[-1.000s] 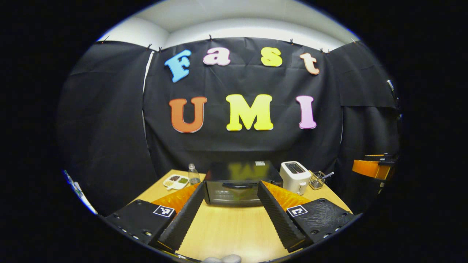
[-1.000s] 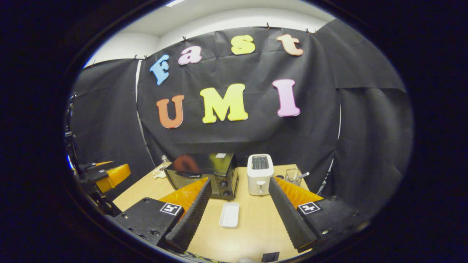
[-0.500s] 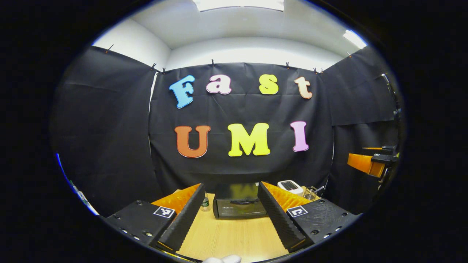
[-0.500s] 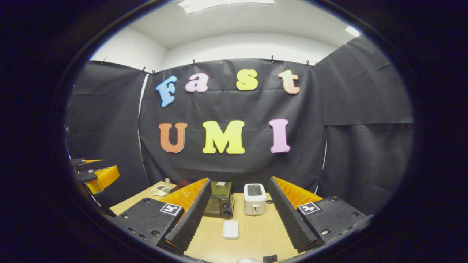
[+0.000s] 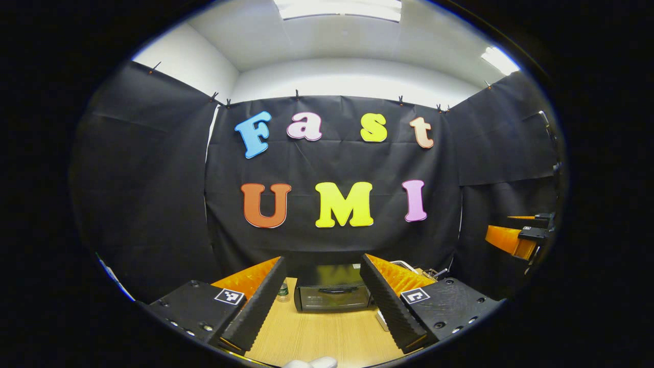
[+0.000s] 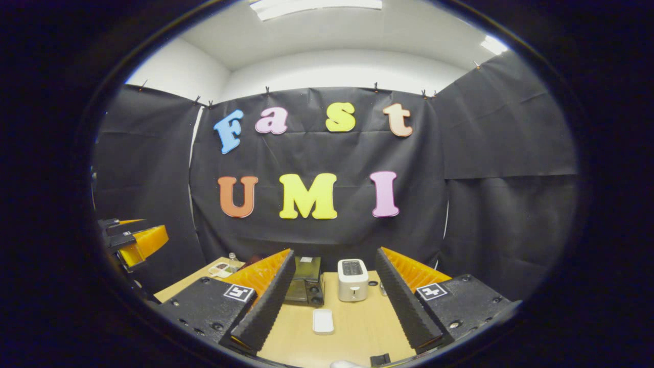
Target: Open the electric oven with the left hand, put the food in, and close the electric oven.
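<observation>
the left gripper hangs above the near part of the wooden counter, its jaws wide apart and holding nothing. the electric oven sits at the far side of the counter, door closed, framed between those jaws. the right gripper is likewise spread and holds nothing. a white tray lies on the counter near it, with a white toaster farther back, just right of the oven.
</observation>
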`<action>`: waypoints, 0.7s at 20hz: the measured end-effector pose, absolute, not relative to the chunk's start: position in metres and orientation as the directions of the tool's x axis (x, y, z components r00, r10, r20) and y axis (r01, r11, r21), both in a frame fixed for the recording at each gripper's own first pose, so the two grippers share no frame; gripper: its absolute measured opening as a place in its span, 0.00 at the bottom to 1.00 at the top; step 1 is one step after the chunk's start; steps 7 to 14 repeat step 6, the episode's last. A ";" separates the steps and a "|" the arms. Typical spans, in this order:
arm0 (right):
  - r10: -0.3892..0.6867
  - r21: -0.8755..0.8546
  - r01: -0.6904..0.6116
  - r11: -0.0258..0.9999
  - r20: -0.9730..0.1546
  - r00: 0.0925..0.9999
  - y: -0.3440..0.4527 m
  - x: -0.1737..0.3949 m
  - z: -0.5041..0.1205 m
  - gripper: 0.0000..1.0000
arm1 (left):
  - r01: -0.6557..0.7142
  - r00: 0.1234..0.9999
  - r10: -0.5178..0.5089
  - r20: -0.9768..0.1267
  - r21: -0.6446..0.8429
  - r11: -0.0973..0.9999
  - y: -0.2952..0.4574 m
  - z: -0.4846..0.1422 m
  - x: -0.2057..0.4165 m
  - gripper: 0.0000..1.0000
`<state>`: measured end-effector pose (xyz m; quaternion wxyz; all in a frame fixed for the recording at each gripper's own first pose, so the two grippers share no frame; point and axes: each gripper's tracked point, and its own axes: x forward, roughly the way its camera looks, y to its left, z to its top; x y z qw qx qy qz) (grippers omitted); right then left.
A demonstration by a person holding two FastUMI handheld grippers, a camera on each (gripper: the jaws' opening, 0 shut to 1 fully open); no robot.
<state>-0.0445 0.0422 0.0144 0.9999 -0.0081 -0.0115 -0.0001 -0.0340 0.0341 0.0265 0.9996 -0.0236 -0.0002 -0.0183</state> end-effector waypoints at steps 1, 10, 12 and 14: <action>-0.004 -0.013 0.005 1.000 0.022 1.000 0.042 -0.044 0.013 1.00 | 0.042 0.999 -0.042 -0.003 -0.048 0.998 0.034 0.026 -0.033 0.95; -0.019 -0.016 0.020 1.000 0.033 0.999 0.037 -0.043 0.016 1.00 | 0.047 0.999 -0.047 0.002 -0.042 0.998 0.035 0.025 -0.026 0.95; -0.019 -0.016 0.020 1.000 0.033 0.999 0.037 -0.043 0.016 1.00 | 0.047 0.999 -0.047 0.002 -0.042 0.998 0.035 0.025 -0.026 0.95; -0.019 -0.016 0.020 1.000 0.033 0.999 0.037 -0.043 0.016 1.00 | 0.047 0.999 -0.047 0.002 -0.042 0.998 0.035 0.025 -0.026 0.95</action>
